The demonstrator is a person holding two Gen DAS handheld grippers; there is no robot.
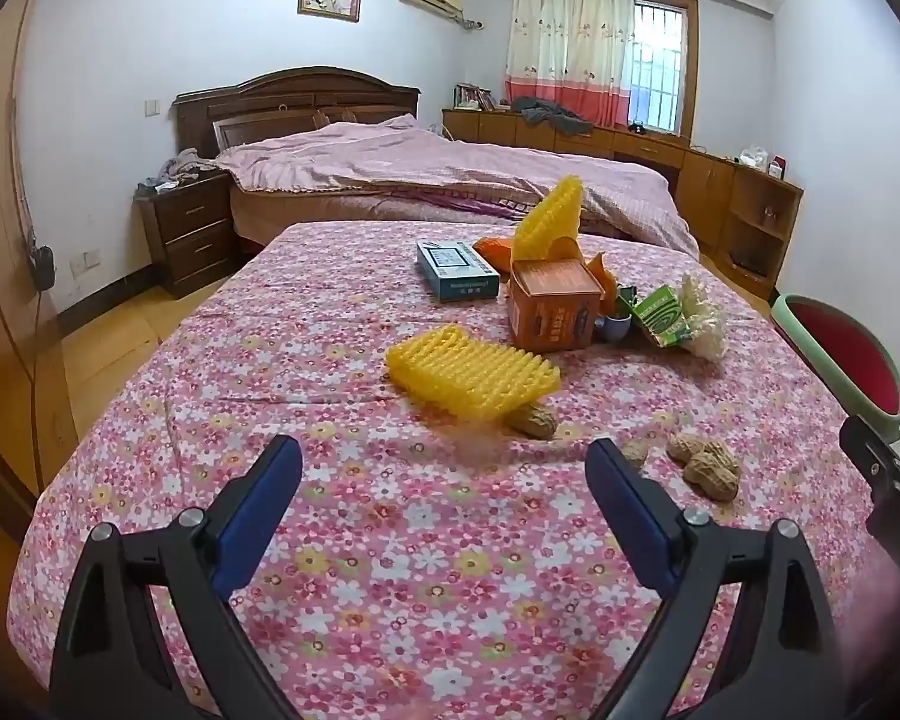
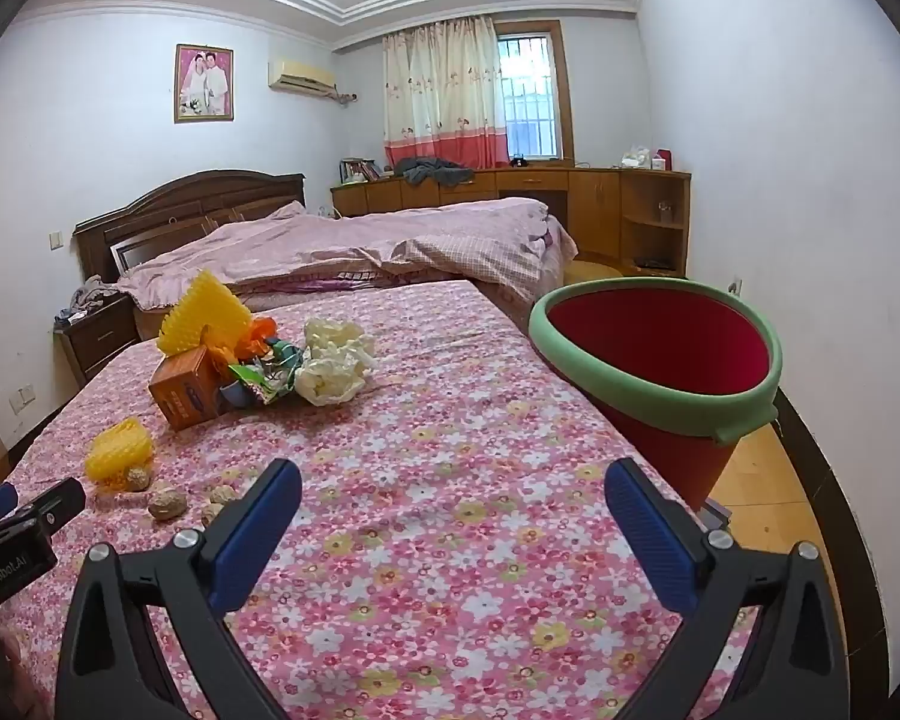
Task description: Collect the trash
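Note:
Trash lies on a floral-covered table (image 1: 330,480): a yellow foam net (image 1: 471,375), several peanut shells (image 1: 711,468), an orange box (image 1: 552,303), a blue box (image 1: 457,270), a green packet (image 1: 663,315) and crumpled white paper (image 1: 705,324). My left gripper (image 1: 444,468) is open and empty, just short of the foam net. My right gripper (image 2: 453,492) is open and empty over bare cloth; the peanut shells (image 2: 167,504) lie to its left. A red bin with a green rim (image 2: 660,354) stands at the table's right edge, near the right gripper.
A second yellow foam net (image 1: 549,219) stands upright behind the orange box. A bed (image 1: 450,174) lies beyond the table, a nightstand (image 1: 189,231) to the left and wooden cabinets (image 1: 720,192) at the right wall. The bin's rim also shows in the left wrist view (image 1: 810,360).

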